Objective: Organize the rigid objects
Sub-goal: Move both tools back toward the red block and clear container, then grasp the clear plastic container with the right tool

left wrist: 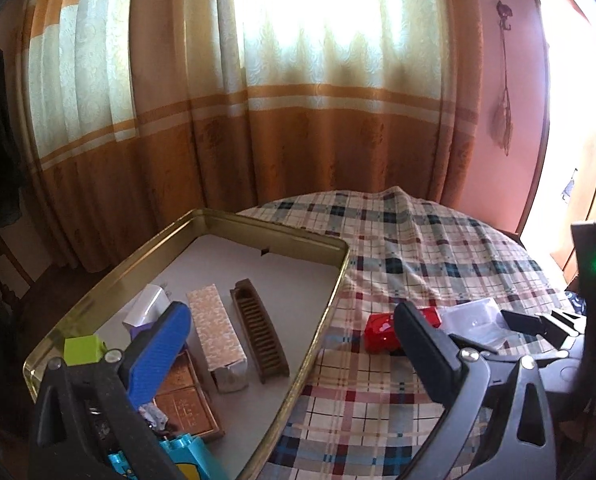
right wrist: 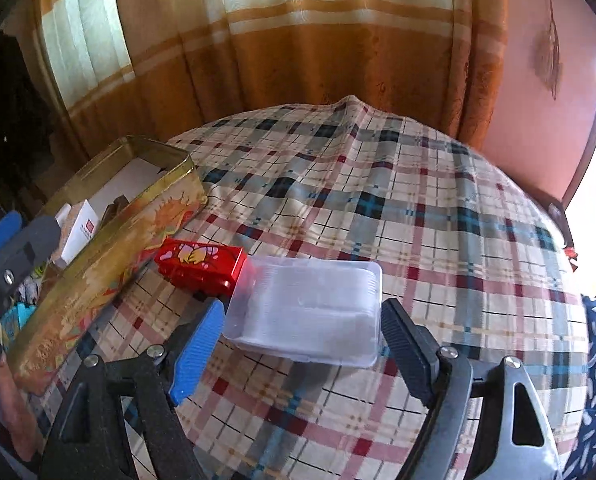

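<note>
A: Right gripper (right wrist: 302,344) spread wide, straddling the clear plastic box (right wrist: 310,308) on the plaid cloth (right wrist: 418,208); pads not yet touching, nothing held.

B: Centre it, then squeeze gently on the short walls. Thin, translucent, likely flexes.

A: Left gripper (left wrist: 293,344) fully open, empty, over the gold tin's (left wrist: 330,292) rim. Red box (right wrist: 201,266) lies between tin and box.
</note>
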